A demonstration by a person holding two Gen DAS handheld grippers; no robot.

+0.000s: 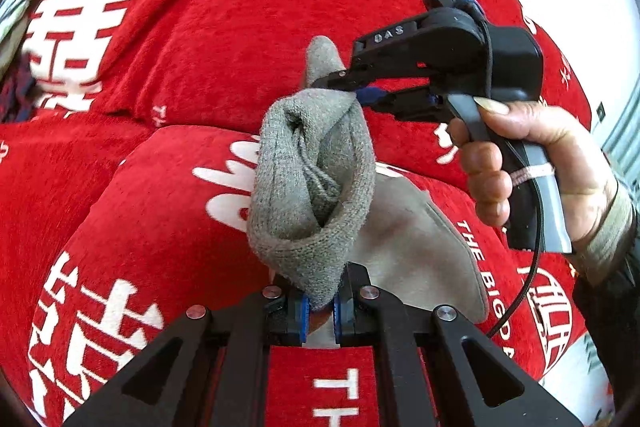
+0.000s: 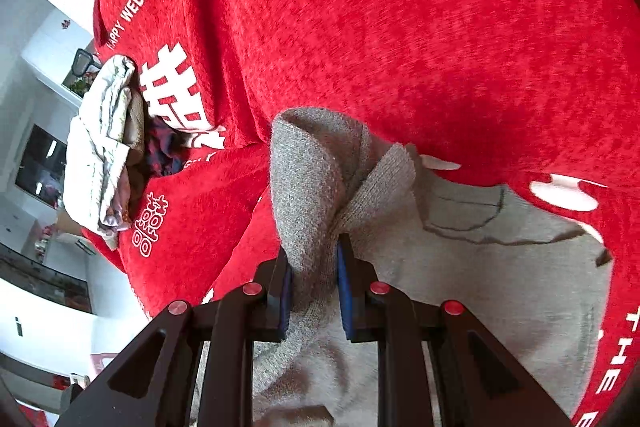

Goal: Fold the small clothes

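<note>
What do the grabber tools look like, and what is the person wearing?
Both are black with blue jaw pads. The left gripper has silver bolts, the right gripper red ones. In the left wrist view, the right one shows a grey trigger, a black cable and "DAS" lettering. The sleeve is dark with a beige cuff.

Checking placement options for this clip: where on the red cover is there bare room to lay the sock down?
Both grippers, left and right, pinch the grey sock. Free: the red cover left of the sock, between it and the clothes pile, and the upright cushion behind. Crowded: right of the sock, where a beige garment lies, and the pile's corner.
</note>
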